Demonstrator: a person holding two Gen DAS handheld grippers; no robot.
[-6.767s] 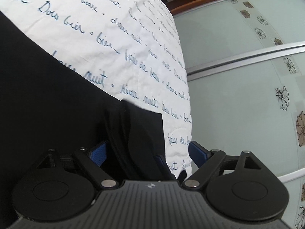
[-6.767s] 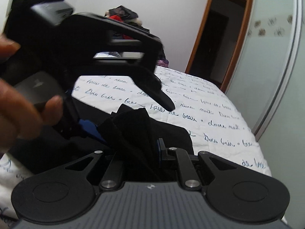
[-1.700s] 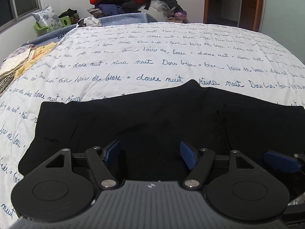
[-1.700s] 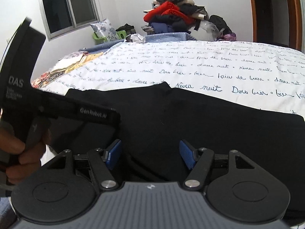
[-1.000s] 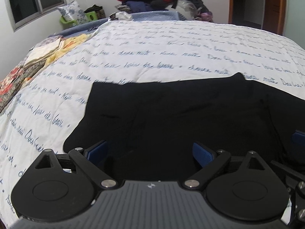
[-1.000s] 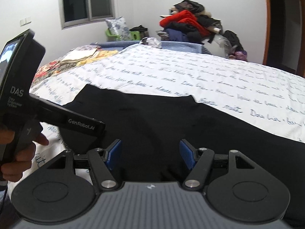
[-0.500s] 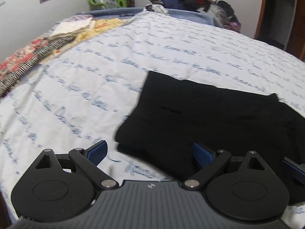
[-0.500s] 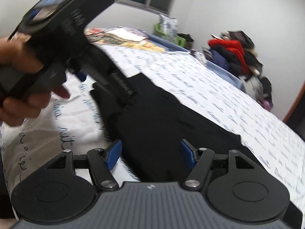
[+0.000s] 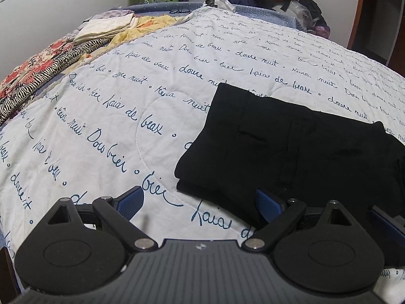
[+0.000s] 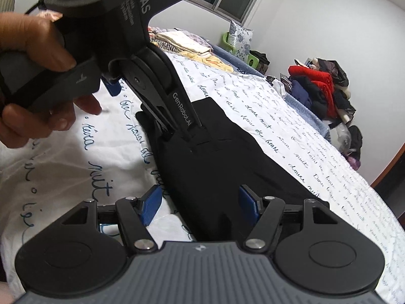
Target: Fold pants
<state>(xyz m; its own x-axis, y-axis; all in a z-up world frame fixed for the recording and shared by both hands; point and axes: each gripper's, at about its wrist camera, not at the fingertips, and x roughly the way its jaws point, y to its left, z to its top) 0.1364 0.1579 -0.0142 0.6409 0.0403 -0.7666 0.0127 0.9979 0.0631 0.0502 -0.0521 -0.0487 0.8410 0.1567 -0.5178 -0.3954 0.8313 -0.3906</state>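
Pants (image 9: 298, 152): soft, limp cloth on the bed (image 9: 126, 101); pinch the doubled end. Both hand-held grippers, left (image 9: 200, 204) and right (image 10: 200, 204), wide, empty.

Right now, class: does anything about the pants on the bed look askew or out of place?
Slightly. The pants lie folded on the bed, but at the near left corner the lower layer pokes out past the upper one, so the edges do not line up. Nothing else stands out.

Both wrist cams – close over pants (image 9: 298, 147)
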